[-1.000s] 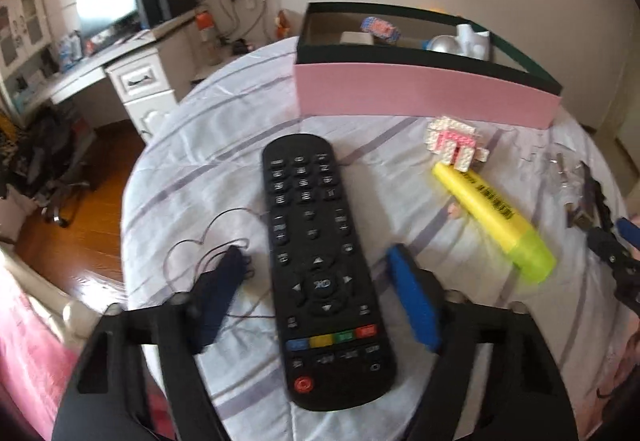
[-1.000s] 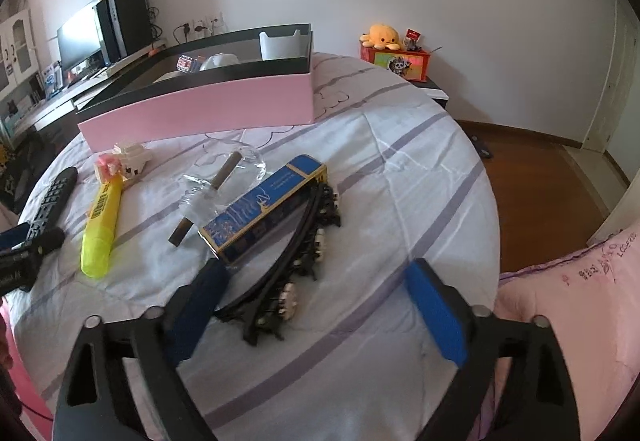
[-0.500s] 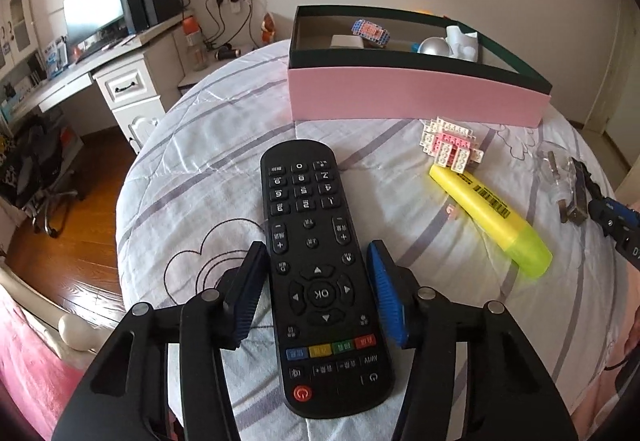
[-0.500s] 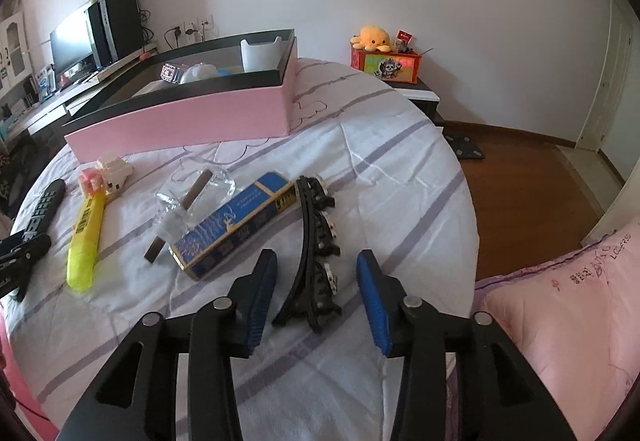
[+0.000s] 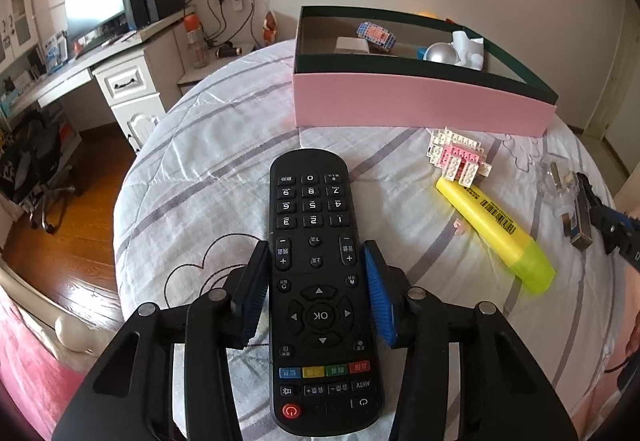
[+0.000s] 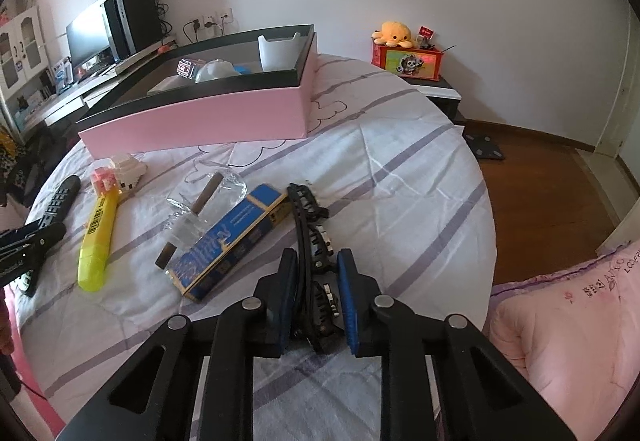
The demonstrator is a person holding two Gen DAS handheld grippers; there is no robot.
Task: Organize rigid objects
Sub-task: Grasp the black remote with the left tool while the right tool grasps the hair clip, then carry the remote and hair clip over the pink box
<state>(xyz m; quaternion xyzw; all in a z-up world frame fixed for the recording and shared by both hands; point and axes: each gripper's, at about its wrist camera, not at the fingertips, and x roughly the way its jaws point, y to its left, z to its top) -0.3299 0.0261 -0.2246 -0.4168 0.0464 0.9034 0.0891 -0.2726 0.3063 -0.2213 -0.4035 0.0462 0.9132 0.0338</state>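
Observation:
A black remote control (image 5: 312,201) lies lengthwise on the striped bedspread. My left gripper (image 5: 315,257) straddles its middle, jaws closing, and both blue pads touch its sides. In the right wrist view, my right gripper (image 6: 317,261) is closing on the near end of a black curved toy track (image 6: 304,217), which is pinched between the pads. The pink box (image 5: 420,109) with a dark rim stands at the back with several small items inside. A yellow highlighter (image 5: 492,225) and a pink-white brick figure (image 5: 456,157) lie between the two grippers.
A blue carton (image 6: 232,241) and a clear glass piece with a brown stick (image 6: 200,201) lie left of the track. The bed's edge curves close on both sides. A desk with a monitor (image 5: 96,13) stands left, a pink pillow (image 6: 560,321) right.
Both pairs of jaws have closed in from wide apart. The left pads now sit against the remote's sides, and the right pads now pinch the black track.

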